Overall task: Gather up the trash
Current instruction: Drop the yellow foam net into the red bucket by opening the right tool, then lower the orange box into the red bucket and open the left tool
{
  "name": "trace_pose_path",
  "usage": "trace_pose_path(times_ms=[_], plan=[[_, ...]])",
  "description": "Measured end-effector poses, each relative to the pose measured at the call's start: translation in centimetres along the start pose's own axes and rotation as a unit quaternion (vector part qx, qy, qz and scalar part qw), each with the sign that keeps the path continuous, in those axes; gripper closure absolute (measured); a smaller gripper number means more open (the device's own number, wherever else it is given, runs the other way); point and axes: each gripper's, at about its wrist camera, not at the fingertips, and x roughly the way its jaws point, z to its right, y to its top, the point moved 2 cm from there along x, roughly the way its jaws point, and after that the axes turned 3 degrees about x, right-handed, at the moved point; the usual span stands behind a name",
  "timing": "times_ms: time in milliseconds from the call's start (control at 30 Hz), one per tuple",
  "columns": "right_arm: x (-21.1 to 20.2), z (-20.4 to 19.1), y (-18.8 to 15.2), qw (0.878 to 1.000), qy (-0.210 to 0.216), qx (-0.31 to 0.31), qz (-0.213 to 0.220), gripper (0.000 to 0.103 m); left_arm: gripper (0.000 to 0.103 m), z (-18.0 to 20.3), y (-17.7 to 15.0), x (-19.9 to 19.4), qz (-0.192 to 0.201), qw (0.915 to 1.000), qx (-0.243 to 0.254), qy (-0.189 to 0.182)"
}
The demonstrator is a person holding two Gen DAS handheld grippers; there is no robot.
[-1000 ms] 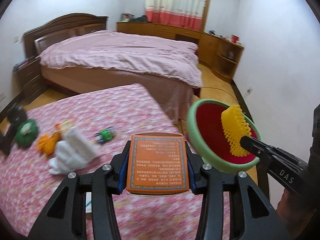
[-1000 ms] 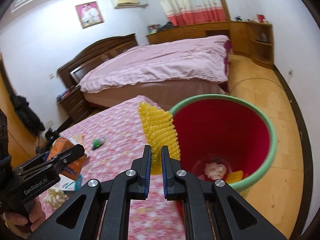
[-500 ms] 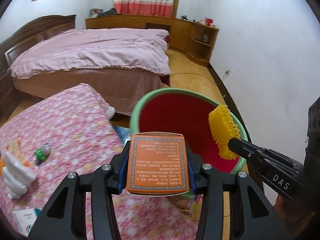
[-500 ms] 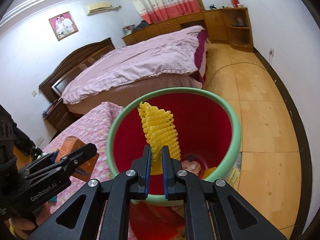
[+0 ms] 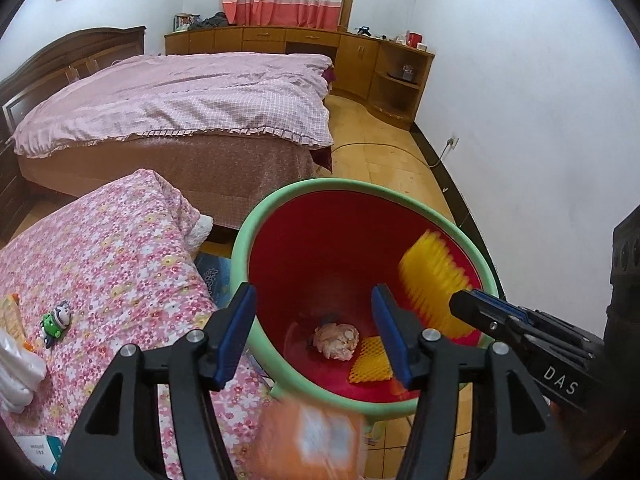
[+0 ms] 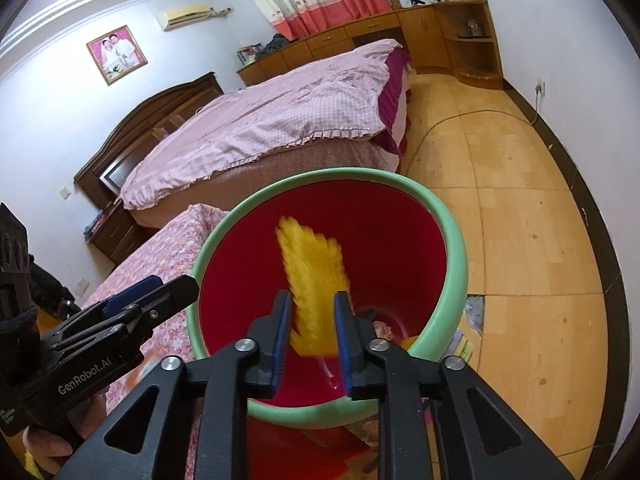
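A red bin with a green rim [image 5: 280, 208] [image 6: 452, 240] stands on the floor below both grippers. My left gripper [image 5: 314, 334] is over the bin's near edge, its jaws opening with nothing between them. The orange box [image 5: 312, 436] is a blur below the jaws, falling. My right gripper [image 6: 312, 336] is above the bin mouth with its jaws opening. The yellow foam net [image 6: 316, 280] [image 5: 434, 280] is blurred between the parted pads, slipping loose. In the bin lie a crumpled pinkish wad [image 5: 336, 340] and another yellow net piece [image 5: 370, 364].
A surface under a pink floral cloth [image 5: 120, 264] lies left of the bin, with a green toy [image 5: 56, 320] and a white bag [image 5: 16, 364] on it. A large bed [image 5: 180, 100] stands behind. Wooden cabinets [image 5: 360, 60] line the far wall. Papers lie on the floor by the bin.
Both grippers swung from the floral surface to above the bin. The left jaws opened and the orange box dropped out. The right jaws parted and the yellow net started slipping.
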Motion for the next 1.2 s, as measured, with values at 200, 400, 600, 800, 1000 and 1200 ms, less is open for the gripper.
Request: trace_pose_path(times_ms=[200, 400, 600, 800, 1000, 1200], plan=[[-0.1, 0.0, -0.1, 1.000, 0.003, -0.004, 0.001, 0.075, 0.043, -0.6, -0.1, -0.4, -0.003, 0.9999, -0.011, -0.001], [-0.4, -0.4, -0.5, 1.000, 0.007, -0.001, 0.001, 0.073, 0.043, -1.4, -1.0, -1.9, -0.008, 0.9998, -0.017, -0.003], [-1.3, -0.5, -0.8, 1.000, 0.007, 0.005, 0.005, 0.066, 0.041, -1.6, -2.4, -3.3, -0.026, 0.9990, -0.030, -0.022], [-2.0, -0.5, -1.1, 1.000, 0.003, 0.009, 0.007, 0.065, 0.039, -1.1, -3.8, -3.8, -0.036, 0.9989, -0.012, -0.027], [-2.4, -0.3, -1.3, 1.000, -0.001, 0.011, 0.008, 0.065, 0.039, -0.6, -4.7, -3.4, -0.049, 0.9982, 0.004, -0.033], [-2.3, 0.1, -1.5, 1.000, -0.003, 0.015, 0.006, 0.065, 0.039, 0.1, -5.5, -2.7, -0.060, 0.9973, 0.021, -0.037]])
